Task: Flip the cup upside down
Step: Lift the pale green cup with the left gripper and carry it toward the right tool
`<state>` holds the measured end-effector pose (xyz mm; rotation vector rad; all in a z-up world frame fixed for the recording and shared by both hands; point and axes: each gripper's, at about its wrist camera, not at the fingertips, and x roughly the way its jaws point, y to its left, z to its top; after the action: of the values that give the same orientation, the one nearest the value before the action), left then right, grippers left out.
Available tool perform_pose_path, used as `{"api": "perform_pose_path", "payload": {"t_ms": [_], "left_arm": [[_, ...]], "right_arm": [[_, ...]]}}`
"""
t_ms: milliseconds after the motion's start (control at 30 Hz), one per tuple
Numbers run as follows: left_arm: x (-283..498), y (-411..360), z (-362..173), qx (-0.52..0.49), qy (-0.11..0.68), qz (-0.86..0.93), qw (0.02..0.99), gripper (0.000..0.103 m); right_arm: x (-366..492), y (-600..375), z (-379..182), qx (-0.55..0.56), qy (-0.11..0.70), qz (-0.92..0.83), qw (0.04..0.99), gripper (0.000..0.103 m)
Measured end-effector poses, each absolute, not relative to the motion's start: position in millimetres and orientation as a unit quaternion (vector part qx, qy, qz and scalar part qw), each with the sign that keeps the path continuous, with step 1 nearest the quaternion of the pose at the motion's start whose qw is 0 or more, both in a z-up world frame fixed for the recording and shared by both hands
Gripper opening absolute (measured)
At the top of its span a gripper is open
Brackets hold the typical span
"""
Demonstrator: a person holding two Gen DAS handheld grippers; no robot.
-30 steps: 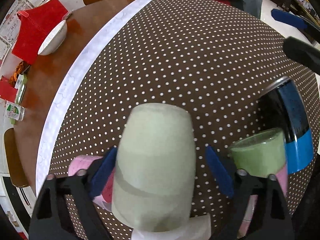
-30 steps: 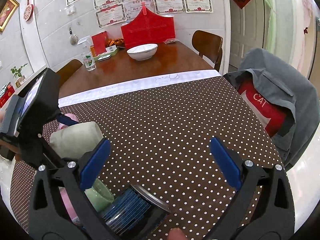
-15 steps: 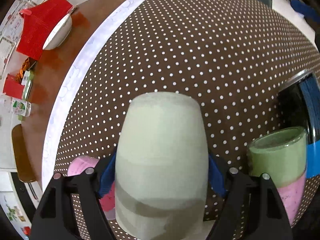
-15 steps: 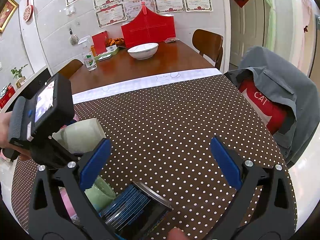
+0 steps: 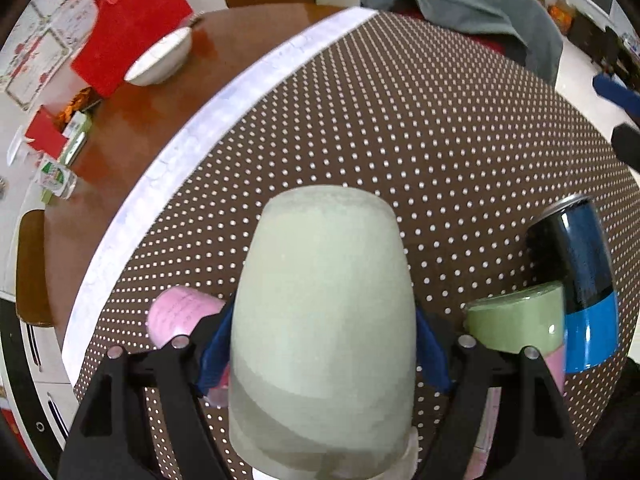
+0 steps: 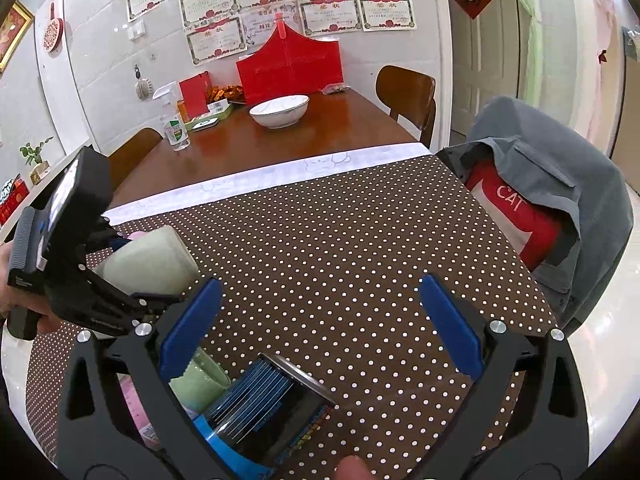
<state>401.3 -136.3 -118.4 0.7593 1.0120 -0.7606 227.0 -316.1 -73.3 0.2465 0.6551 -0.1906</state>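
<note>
Left wrist: left tongs (image 5: 322, 344) clench the pale green cup (image 5: 322, 320); right tongs (image 6: 320, 320) gape wide, holding nothing.

We are looking at our left gripper (image 5: 322, 344): black angular plastic arms with triangular cut-outs, round silver screws showing at the joints, and blue pads (image 5: 212, 350) lining the fingers. Our right gripper (image 6: 320, 322) is showing the same black frame, silver screws and long blue pads (image 6: 448, 326). From the right wrist view, the left gripper's black body (image 6: 64, 240) is carrying a small screen, ribbed grip and white lettering.
</note>
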Motion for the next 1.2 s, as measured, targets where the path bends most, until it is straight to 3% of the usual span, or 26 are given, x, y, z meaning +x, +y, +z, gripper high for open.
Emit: {"api": "perform_pose_path", "payload": {"t_ms": [633,1200], "left_arm": [[319.0,-83.2,-32.9,0.288,0.395,-0.338,0.805,0.076],[197.5,-63.6,-59.2,0.254,0.414,-0.339,0.806,0.076]], "right_arm": [[172.2,-292.9,-31.3,0.11,0.282,-0.084,0.949,0.097],[112.0,-272.2,-33.2,0.103,0.283,-0.045,0.952,0.097]]}}
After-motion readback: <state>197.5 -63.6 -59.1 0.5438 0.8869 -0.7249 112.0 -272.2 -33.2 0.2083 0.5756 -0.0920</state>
